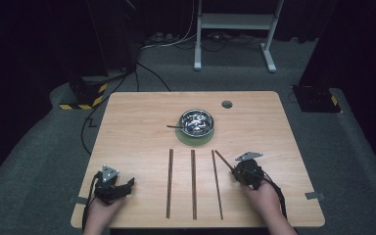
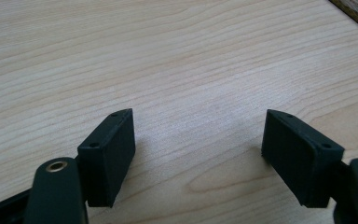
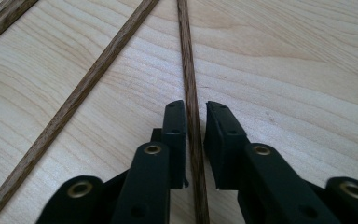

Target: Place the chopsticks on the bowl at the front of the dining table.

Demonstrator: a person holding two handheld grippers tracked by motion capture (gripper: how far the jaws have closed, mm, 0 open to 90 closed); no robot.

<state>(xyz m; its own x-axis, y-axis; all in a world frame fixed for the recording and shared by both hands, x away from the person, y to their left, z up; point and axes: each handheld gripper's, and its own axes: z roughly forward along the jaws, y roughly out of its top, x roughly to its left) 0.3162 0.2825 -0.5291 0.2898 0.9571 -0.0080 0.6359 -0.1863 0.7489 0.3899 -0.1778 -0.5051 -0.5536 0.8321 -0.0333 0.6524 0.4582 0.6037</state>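
Note:
Three thin wooden sticks lie side by side on the table (image 1: 137,122): a left stick (image 1: 170,183), a middle stick (image 1: 193,183) and a right stick (image 1: 217,186). A fourth stick (image 1: 223,158) (image 3: 189,70) lies slanted beside the right one. My right gripper (image 1: 234,170) (image 3: 196,116) sits low at its near end, and the stick runs between the narrow jaws, which are shut on it. My left gripper (image 1: 126,186) (image 2: 198,149) rests at the table's front left, open over bare wood, with nothing between its jaws.
A metal bowl (image 1: 196,122) with shiny pieces stands on a green mat (image 1: 196,139) at the table's centre back, a dark handle (image 1: 174,127) poking out to its left. A round cable hole (image 1: 226,104) lies behind it. Two neighbouring sticks (image 3: 88,88) (image 3: 4,16) lie left of the right gripper's jaws.

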